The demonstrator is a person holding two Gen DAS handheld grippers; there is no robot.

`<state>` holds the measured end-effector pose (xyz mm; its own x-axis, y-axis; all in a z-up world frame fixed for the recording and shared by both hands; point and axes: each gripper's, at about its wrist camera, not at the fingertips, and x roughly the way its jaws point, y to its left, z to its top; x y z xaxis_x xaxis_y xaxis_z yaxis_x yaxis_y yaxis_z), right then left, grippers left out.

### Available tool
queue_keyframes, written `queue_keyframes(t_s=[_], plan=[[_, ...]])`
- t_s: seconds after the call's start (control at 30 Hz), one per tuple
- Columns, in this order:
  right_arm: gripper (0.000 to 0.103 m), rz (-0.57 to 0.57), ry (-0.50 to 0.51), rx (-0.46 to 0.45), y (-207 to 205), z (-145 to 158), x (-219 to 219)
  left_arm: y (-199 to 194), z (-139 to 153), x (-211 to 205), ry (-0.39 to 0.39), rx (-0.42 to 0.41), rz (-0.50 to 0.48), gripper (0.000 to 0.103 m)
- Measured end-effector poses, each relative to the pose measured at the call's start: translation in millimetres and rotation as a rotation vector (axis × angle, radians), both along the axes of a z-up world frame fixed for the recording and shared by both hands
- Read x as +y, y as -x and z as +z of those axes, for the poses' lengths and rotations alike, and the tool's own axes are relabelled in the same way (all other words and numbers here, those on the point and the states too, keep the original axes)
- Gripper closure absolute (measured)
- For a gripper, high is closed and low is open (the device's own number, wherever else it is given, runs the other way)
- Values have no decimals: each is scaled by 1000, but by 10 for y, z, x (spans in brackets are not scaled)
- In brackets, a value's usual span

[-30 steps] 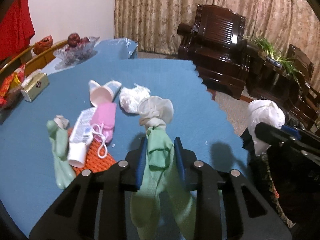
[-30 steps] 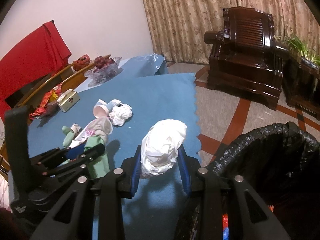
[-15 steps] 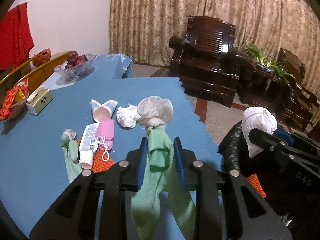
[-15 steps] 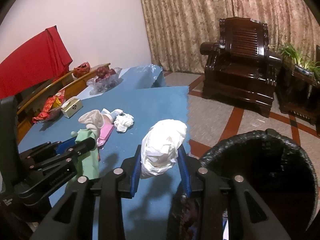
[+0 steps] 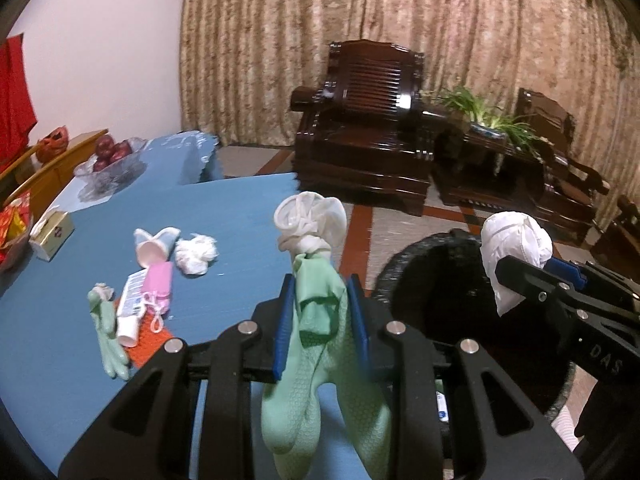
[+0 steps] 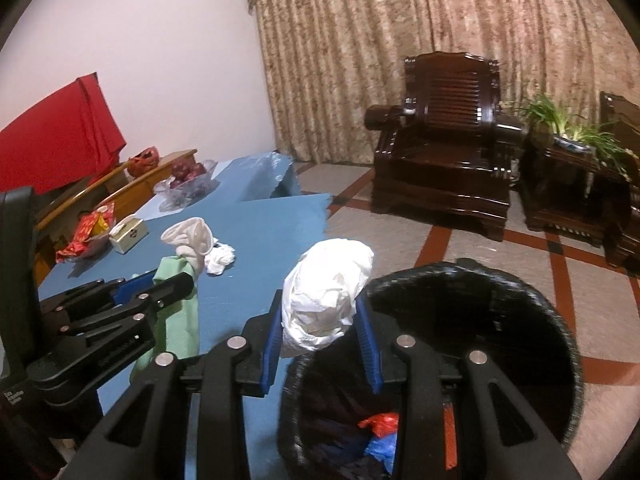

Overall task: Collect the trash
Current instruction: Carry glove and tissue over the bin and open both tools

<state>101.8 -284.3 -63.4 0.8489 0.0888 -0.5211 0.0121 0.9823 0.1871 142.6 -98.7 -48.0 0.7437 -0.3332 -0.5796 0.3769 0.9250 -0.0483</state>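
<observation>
Left claw (image 5: 320, 320) pinching textured green rubber glove (image 5: 320, 360), right claw (image 6: 320, 332) crumpled white bag (image 6: 326, 300)

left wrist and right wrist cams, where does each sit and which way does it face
Left wrist: on the left hand-held gripper, facing along its fingers over the blue table; clamps a green rubber glove.
Right wrist: on the right hand-held gripper, facing the black-lined trash bin; clamps a crumpled white plastic bag.
Shared: table, bin, each other's gripper.

Bin (image 6: 472, 292) right of table (image 6: 260, 240); armchair (image 6: 444, 152) behind both.
</observation>
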Motion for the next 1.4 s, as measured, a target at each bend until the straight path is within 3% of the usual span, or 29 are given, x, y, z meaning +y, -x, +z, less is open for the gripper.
queue_keyframes(t_s=[0.6, 1.17, 1.4], plan=[[69, -187, 6, 23, 482, -98, -761, 136, -103, -910, -2, -6, -194, 78], [69, -267, -1, 88, 512, -404, -1159, -42, -415, -1438, -32, 28, -305, 78], [60, -286, -7, 114, 529, -507, -1202, -86, -412, -1450, -18, 23, -311, 61]])
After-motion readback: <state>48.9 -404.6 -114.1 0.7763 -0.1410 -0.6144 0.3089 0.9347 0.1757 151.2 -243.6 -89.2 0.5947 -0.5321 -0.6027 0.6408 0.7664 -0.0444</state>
